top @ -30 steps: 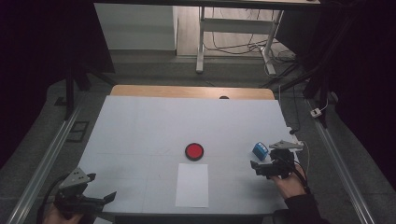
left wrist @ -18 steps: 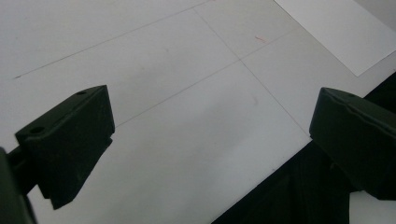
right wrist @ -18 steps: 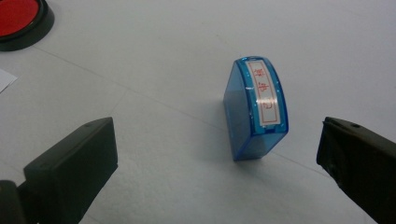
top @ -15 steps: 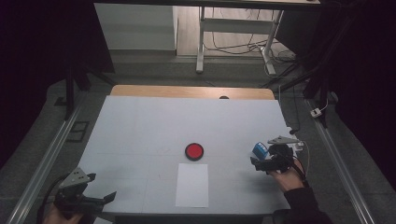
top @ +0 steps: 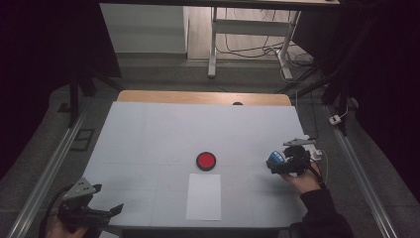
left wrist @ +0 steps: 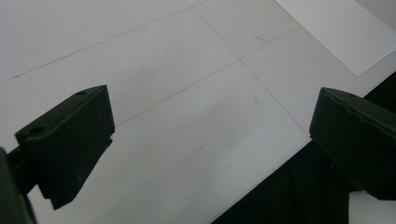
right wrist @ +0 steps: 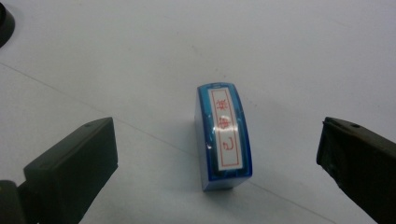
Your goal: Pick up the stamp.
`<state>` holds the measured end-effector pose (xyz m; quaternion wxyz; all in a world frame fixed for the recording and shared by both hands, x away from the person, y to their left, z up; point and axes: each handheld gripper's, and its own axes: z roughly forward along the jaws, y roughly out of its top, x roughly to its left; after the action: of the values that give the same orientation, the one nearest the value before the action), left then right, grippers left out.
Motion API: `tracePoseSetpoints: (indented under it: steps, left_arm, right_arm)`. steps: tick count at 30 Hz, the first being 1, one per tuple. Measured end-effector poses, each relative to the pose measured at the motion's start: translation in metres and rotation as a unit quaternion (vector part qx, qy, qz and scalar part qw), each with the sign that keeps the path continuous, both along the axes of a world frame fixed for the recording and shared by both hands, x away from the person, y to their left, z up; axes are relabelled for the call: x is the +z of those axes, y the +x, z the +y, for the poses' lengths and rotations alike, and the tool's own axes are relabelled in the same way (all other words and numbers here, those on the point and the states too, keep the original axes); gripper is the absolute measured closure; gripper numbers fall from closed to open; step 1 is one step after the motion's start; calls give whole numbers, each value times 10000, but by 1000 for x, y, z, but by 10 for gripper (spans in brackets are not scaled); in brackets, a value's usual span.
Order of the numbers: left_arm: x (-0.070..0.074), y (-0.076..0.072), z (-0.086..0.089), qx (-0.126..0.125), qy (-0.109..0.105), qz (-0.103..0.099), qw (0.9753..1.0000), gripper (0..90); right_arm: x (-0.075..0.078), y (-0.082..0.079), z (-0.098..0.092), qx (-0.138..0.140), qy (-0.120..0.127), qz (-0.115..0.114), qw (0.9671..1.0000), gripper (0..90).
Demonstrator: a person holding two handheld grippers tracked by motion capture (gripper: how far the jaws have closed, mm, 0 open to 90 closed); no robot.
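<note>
Down at the near left corner of the white table (top: 148,139), left gripper (top: 106,212) parked as before, jaws spread wide over bare surface, holding nothing. In the middle, red ink pad (top: 205,160) and white paper sheet (top: 203,196) unmoved. At the right, right gripper (top: 275,164) now shifted slightly farther from the person than a second ago, jaws wide apart and empty, flanking the blue stamp (right wrist: 224,137) standing between them untouched. Likely lining up for a grasp; stamping presumably ahead.
</note>
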<state>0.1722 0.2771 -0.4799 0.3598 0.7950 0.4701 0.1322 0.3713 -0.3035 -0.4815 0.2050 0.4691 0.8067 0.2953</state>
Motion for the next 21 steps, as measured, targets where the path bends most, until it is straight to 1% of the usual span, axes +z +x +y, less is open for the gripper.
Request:
tracePoseSetpoints:
  steps: [6,10,11,12,13,14,15,18,21]
  left_arm:
    - [0,0,0,2,2,4,10000,2]
    - [0,0,0,0,1,1,10000,2]
    - [0,0,0,-1,2,2,10000,2]
    - [0,0,0,-1,7,1,10000,2]
    - [0,0,0,-2,10,0,10000,2]
    - [0,0,0,0,14,-7,10000,2]
    - [0,0,-1,-1,16,-6,10000,2]
    - [0,0,0,-1,15,-4,10000,2]
    - [0,0,-1,-6,25,-7,10000,2]
  right_arm:
    - [-3,7,-1,-20,-126,91,9999,0]
    - [-3,10,-2,-11,-117,86,9999,0]
    - [-2,11,-2,-25,-137,131,9998,13]
    - [-1,11,-3,-31,-120,123,9998,35]
    - [-1,11,-3,-31,-120,123,9998,35]
    - [0,11,-3,-27,-86,140,9999,78]
    - [1,11,-3,-29,-77,150,9999,102]
    - [2,12,-4,30,-112,227,9997,183]
    - [5,12,-5,109,-95,230,9996,274]
